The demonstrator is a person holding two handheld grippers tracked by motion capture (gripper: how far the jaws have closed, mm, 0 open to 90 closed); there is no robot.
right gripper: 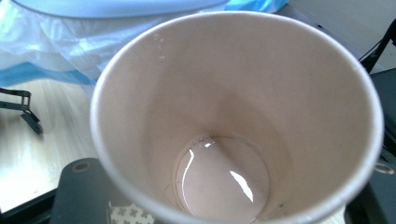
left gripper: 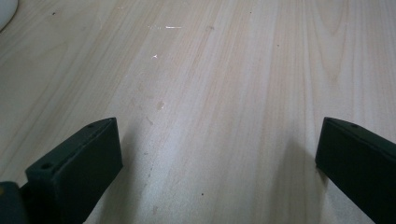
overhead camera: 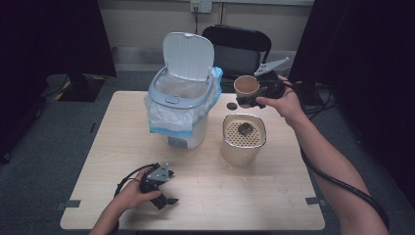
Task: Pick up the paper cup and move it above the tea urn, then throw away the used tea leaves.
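Right gripper (overhead camera: 248, 100), upper right of centre in the high view: jaws closed on a tan paper cup (overhead camera: 246, 88), held upright above the table (overhead camera: 274, 205), just above and behind the strainer canister. In the right gripper view the paper cup (right gripper: 233, 116) shows a shallow pool of clear liquid (right gripper: 224, 179) at its bottom and small droplets on the inner wall near the rim. Left gripper (overhead camera: 164, 193), lower left of centre in the high view: resting on the table in the person's hand, jaws spread wide with bare tabletop (left gripper: 219, 93) between them. Strainer canister (overhead camera: 243, 139), centre right: cream body, perforated top with a dark clump (overhead camera: 244, 129) lying on it. Lidded bin (overhead camera: 181, 105), centre of the high view: white, lid raised upright, lined with a clear plastic bag (overhead camera: 159, 115) with a blue edge folded over the rim; interior contents cannot be told. Small black disc (overhead camera: 231, 105), on the table between bin and cup.
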